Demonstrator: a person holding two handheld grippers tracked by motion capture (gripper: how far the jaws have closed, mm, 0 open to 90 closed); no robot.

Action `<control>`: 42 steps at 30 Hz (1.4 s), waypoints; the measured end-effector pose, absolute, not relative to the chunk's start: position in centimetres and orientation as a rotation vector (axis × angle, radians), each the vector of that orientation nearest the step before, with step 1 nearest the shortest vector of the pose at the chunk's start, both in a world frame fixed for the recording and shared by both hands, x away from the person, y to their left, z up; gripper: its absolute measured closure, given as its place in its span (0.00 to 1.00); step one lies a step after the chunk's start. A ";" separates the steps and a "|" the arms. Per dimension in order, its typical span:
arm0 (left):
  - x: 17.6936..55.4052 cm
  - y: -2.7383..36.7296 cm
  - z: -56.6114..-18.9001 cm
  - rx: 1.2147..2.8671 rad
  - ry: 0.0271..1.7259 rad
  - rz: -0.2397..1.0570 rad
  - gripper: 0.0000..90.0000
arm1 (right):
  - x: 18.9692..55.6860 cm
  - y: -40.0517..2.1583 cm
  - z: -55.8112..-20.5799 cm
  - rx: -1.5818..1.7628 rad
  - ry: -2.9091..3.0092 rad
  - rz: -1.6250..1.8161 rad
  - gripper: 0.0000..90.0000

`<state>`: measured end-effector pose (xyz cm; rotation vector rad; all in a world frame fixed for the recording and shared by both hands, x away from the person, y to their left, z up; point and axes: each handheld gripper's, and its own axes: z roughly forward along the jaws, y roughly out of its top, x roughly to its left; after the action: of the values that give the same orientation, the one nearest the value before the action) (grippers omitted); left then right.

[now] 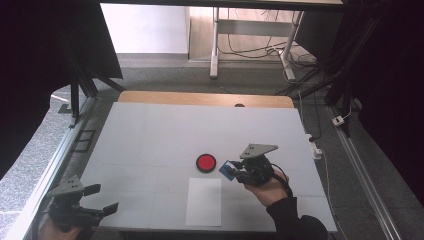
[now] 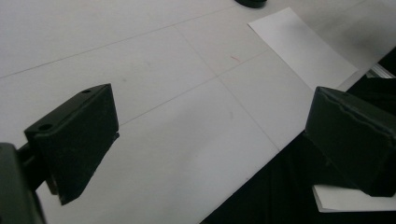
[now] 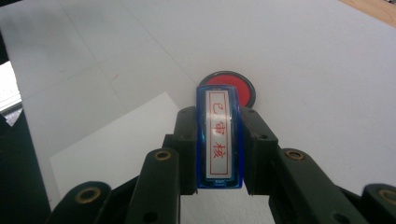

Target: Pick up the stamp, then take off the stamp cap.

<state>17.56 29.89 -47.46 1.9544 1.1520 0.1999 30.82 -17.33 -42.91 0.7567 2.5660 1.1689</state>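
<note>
High view, lower left corner: the left gripper rests at the table edge, its jaws spread with nothing between them. Below centre lies a white paper sheet; just above it sits a round red ink pad. Right of the pad, the right gripper, held in a hand, pinches a blue stamp above the table, beside the pad.

One blue stamp, one red ink pad, one white paper sheet, two tongs.
</note>
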 end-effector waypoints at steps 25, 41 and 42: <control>17.5 29.5 -47.3 1.962 1.123 0.225 0.00 | 29.3 -15.9 -42.1 0.676 2.616 1.231 0.79; 18.5 28.1 -46.8 1.971 1.002 0.228 0.00 | 28.7 -15.2 -41.6 0.631 2.626 1.289 0.79; 18.5 27.9 -46.8 1.972 0.989 0.224 0.00 | 28.7 -15.2 -41.6 0.631 2.626 1.289 0.79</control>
<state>18.55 27.94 -46.79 1.9718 0.9892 0.2238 28.73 -15.24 -41.58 0.6309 2.6264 1.2888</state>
